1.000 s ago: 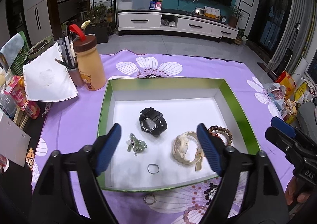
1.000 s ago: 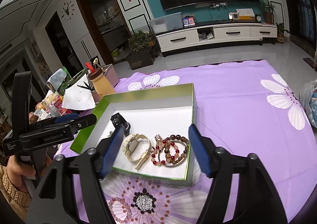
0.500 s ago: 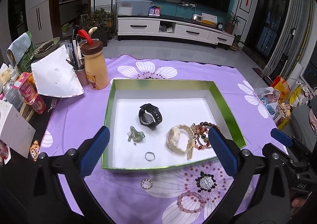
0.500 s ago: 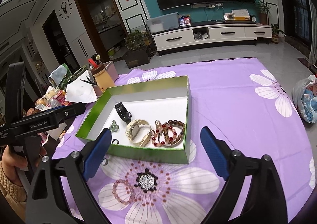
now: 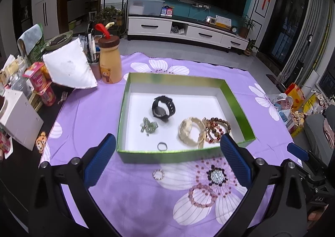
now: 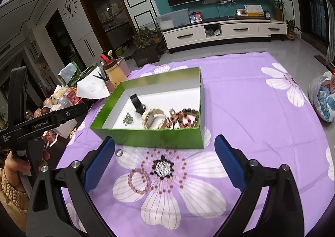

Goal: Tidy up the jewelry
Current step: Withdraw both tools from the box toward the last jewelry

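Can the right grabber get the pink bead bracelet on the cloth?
Probably yes. The pink bracelet lies in the open on the purple cloth, just ahead of the right gripper, outside the green box. The jaws are wide open and hold nothing.

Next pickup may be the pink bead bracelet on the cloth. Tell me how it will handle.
The pink bead bracelet is a loop of small round beads, so it will probably sag once lifted. Glossy beads may slip between pads. Lying flat on the purple cloth, it seems unlikely to roll.
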{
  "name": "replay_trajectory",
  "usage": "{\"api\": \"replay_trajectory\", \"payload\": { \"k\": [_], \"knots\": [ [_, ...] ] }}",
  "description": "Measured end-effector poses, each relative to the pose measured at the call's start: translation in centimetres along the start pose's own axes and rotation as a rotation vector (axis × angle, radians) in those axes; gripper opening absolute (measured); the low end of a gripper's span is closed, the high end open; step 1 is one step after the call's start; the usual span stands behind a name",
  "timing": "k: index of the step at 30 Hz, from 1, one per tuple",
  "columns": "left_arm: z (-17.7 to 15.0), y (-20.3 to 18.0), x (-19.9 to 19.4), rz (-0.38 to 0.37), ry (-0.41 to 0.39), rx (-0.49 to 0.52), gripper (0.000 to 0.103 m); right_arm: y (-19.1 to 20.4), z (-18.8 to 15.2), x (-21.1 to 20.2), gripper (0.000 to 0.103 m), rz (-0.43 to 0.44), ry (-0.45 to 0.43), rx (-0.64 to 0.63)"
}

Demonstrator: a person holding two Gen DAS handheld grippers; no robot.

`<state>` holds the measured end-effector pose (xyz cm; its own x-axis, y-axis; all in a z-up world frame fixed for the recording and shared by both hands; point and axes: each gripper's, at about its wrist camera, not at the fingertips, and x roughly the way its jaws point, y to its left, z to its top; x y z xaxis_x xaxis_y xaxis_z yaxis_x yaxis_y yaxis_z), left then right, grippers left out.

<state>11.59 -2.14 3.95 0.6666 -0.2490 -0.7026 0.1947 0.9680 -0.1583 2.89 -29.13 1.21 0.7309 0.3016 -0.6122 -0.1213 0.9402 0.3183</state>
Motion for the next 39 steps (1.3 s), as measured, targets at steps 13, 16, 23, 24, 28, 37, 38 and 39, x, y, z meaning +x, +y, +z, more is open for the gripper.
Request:
{"api": "replay_trajectory", "payload": {
  "k": [13, 16, 23, 24, 28, 37, 38, 39],
  "knots": [
    [-4.1, 2.5, -0.9, 0.024, 0.04, -0.031, 0.101, 1.0, -3.3, 0.4, 0.096, 0.009, 0.078, -0.008],
    [-4.9, 2.9, -0.8, 0.027, 0.05, -0.036, 0.101, 1.3, -3.9, 0.7, 0.096, 0.011, 0.093, -0.012],
    [-6.7, 3.7, -0.2, 0.028, 0.077, -0.047, 0.101, 1.9, -5.1, 1.6, 0.096, 0.014, 0.129, -0.019],
    [-6.9, 3.8, -0.2, 0.027, 0.08, -0.05, 0.101, 2.0, -5.3, 1.7, 0.096, 0.015, 0.133, -0.02],
    [-7.7, 4.2, 0.0, 0.028, 0.088, -0.057, 0.101, 2.1, -5.9, 2.3, 0.096, 0.016, 0.154, -0.023],
    [-8.9, 5.5, 0.2, 0.032, 0.091, -0.072, 0.101, 2.8, -6.8, 3.5, 0.096, 0.019, 0.185, -0.035],
    [-9.1, 5.6, 0.3, 0.033, 0.092, -0.073, 0.101, 2.9, -6.9, 3.6, 0.096, 0.02, 0.186, -0.036],
    [-9.2, 5.8, 0.4, 0.034, 0.093, -0.074, 0.101, 2.9, -6.9, 3.7, 0.096, 0.02, 0.187, -0.039]
  ]
}}
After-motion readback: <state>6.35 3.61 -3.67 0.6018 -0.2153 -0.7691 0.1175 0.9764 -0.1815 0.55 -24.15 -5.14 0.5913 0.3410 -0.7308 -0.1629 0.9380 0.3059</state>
